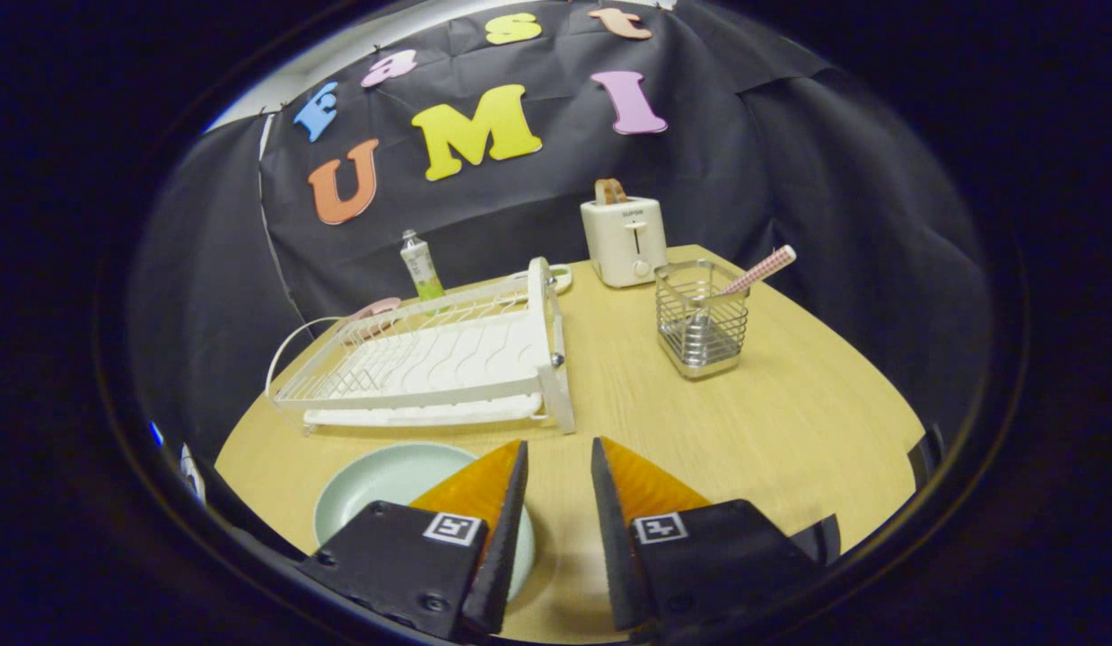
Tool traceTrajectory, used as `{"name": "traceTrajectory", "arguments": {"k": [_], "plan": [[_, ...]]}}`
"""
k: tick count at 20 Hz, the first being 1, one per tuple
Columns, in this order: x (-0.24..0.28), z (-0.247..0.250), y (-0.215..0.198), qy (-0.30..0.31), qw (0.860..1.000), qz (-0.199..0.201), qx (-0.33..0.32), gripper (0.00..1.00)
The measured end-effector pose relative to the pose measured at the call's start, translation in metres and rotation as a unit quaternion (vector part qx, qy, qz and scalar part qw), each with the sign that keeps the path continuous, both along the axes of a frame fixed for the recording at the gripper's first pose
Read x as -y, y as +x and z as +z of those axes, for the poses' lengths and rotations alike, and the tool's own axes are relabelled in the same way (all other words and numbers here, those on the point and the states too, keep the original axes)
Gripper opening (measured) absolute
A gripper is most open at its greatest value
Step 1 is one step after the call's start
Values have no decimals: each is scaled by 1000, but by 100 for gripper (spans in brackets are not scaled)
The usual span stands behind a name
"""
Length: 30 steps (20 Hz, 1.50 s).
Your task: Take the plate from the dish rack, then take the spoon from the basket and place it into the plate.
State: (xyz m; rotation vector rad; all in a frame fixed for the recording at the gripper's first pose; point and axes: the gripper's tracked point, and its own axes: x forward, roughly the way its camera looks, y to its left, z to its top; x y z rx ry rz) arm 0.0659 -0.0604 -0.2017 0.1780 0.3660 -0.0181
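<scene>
A pale green plate (382,484) lies flat on the wooden table (789,422), in front of the white dish rack (439,354); my left finger partly covers it. The rack holds no dishes. Beyond the fingers to the right stands a wire basket (701,318) with a spoon (753,272) leaning in it, its checked pink handle sticking out over the rim. My gripper (559,453) is open above the table, with nothing between its fingers.
A white toaster (624,239) with a slice of bread stands at the back of the table behind the basket. A small green bottle (421,266) and a pink item (372,310) sit behind the rack.
</scene>
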Motion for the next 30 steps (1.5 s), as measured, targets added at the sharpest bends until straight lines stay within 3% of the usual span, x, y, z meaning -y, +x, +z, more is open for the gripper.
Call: {"name": "traceTrajectory", "arguments": {"k": [3, 5, 13, 17, 20, 22, 24, 25, 27, 30], "plan": [[24, 21, 6, -38, 998, -11, 50, 86], [39, 31, 16, -69, 994, -8, 83, 99], [111, 43, 67, -34, 989, -49, 134, 100], [142, 40, 93, 17, 989, -70, 127, 100], [166, 57, 104, 40, 978, -89, 182, 96], [174, 67, 110, 34, 972, -90, 217, 83], [172, 67, 120, 12, 974, -72, 214, 67], [172, 65, 124, -2, 976, -63, 207, 49], [166, 75, 122, -5, 978, -35, 206, 33], [162, 82, 124, -2, 979, -27, 202, 24]]}}
